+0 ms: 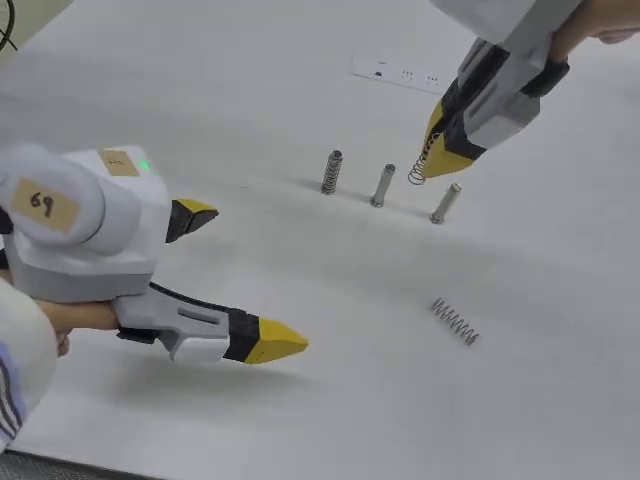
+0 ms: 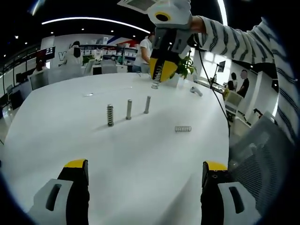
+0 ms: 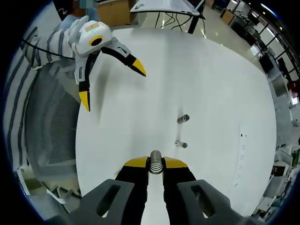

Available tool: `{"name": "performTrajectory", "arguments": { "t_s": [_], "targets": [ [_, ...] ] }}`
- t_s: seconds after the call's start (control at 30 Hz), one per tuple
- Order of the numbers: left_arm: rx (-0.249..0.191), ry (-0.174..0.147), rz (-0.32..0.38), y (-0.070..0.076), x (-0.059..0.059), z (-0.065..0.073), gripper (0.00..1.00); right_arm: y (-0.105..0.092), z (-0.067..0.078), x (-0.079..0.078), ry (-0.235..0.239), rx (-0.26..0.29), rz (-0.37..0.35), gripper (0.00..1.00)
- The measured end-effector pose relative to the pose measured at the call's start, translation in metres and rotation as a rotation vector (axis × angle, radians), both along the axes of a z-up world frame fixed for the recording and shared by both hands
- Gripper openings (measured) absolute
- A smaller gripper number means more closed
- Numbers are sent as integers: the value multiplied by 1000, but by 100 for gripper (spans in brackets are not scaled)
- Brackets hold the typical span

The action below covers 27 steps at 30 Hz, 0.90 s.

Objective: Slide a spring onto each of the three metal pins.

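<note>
Lining up the held spring point(image 1: 418, 172) w/ a bare pin is the whole game rn imo. We'd keep it dead upright over the pin top, come straight down slow, and only let go once a few coils are over the tip, otherwise it'll prob tip & bounce off. Right gripper point(image 1: 436, 166) has its yellow tips pinched on the spring's upper end. The lower coils poke out free below the fingers, up off the table point(image 1: 300, 420), between the middle pin point(image 1: 383, 185) and the right pin point(image 1: 446, 202), touching neither. Can't tell which one we're aiming at tbh. Left pin point(image 1: 332, 172) already wears a spring. Spare spring point(image 1: 455, 321) lies flat nearer us, well apart from the pins. Left gripper point(image 1: 245, 276) is wide open w/ nothing in it, off to the side.
</note>
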<state>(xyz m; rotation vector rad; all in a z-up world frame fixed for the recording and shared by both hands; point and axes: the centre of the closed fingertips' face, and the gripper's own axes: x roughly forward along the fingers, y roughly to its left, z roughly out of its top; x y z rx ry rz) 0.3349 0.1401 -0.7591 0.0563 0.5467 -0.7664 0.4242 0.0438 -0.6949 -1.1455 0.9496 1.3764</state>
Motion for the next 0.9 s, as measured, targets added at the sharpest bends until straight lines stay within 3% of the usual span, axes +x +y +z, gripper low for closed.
{"name": "performTrajectory", "arguments": {
  "t_s": [0.1, 0.63, 0.9],
  "targets": [
    [5, -3, 10, 3, 1, 1, 98, -1, -4, 13, -15, -20, 9, 8],
    [-7, 7, 45, 16, 1, 2, 98, 9, -28, 47, -22, -57, 12, 8],
    [-3, 32, 63, 22, -1, -5, 98, 9, -42, 58, -15, -78, 5, 8]
  ]
}}
